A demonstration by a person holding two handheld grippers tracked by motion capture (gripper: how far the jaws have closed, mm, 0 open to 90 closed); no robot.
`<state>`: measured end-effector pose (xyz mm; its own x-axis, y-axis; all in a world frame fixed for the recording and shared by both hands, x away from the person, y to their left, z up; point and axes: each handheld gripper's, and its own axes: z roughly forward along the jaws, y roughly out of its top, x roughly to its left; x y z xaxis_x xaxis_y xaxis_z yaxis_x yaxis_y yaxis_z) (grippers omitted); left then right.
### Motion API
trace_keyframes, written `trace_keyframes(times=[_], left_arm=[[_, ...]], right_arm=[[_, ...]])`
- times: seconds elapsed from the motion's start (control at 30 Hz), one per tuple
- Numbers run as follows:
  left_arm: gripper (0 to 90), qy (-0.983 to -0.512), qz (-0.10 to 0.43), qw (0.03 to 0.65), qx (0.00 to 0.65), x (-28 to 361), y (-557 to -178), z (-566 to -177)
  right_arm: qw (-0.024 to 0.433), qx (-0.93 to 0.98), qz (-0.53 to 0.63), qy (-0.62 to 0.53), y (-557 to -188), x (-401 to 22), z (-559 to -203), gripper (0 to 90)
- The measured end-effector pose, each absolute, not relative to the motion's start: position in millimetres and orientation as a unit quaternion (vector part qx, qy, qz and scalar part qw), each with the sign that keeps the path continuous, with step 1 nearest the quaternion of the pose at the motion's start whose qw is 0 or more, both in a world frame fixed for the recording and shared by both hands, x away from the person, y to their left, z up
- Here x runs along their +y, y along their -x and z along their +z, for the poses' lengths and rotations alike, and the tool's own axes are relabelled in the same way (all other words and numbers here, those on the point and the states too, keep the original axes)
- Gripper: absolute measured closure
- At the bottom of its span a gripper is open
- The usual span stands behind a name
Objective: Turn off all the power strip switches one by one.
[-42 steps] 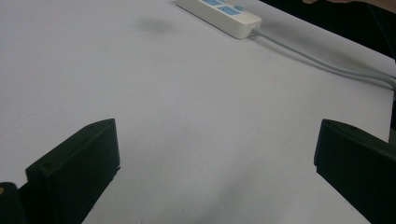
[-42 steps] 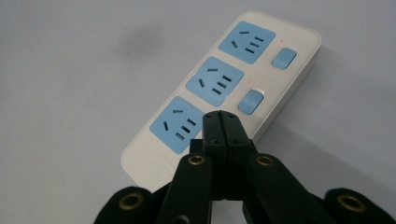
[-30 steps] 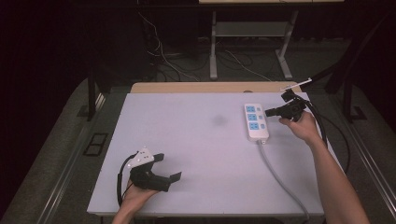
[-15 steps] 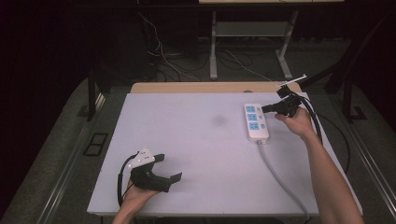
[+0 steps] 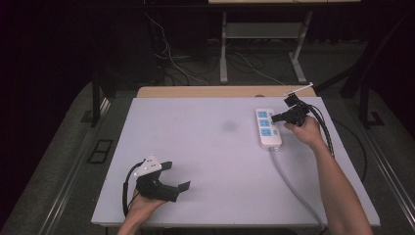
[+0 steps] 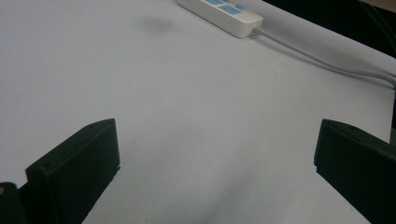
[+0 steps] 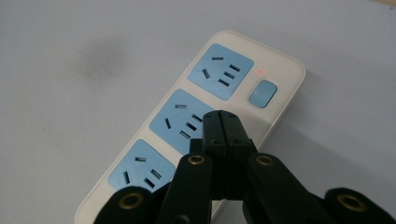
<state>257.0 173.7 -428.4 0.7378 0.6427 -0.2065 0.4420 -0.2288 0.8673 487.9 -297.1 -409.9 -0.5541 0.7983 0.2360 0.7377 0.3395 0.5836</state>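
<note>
A white power strip [image 5: 266,128] with three blue sockets lies at the table's right rear, and its grey cable [image 5: 293,188] runs to the front edge. My right gripper [image 5: 272,118] is shut, with its tips hovering over the strip's right side. In the right gripper view the closed tips [image 7: 220,116] sit above the middle socket [image 7: 180,122], close to the blue switch [image 7: 263,93] and a lit red lamp [image 7: 259,72]. Whether the tips touch the strip I cannot tell. My left gripper [image 5: 177,176] rests near the front left, open and holding nothing [image 6: 217,158].
The white table [image 5: 195,147] has a faint dark smudge [image 5: 228,126] left of the strip. A black cable [image 5: 325,129] trails from the right gripper. Beyond the table's far edge lie loose cords and metal table legs [image 5: 223,54] on a dark floor.
My right gripper has shifted a little left and down, so its shut tips now reach over the power strip. The left gripper has stayed in place.
</note>
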Motion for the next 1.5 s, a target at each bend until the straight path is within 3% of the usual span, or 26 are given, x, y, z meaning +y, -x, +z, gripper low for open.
trace_keyframes(times=[0.97, 1.5], left_arm=[[0.0, -0.782, 0.098, 0.510, 0.346, 173, -257, -429], [0.0, -0.782, 0.097, 0.509, 0.346, 173, -257, -429]], right_arm=[[0.043, 0.797, 0.363, -0.481, -485, -307, -423, 90.0], [0.067, 0.795, 0.356, -0.487, -482, -304, -424, 90.0]])
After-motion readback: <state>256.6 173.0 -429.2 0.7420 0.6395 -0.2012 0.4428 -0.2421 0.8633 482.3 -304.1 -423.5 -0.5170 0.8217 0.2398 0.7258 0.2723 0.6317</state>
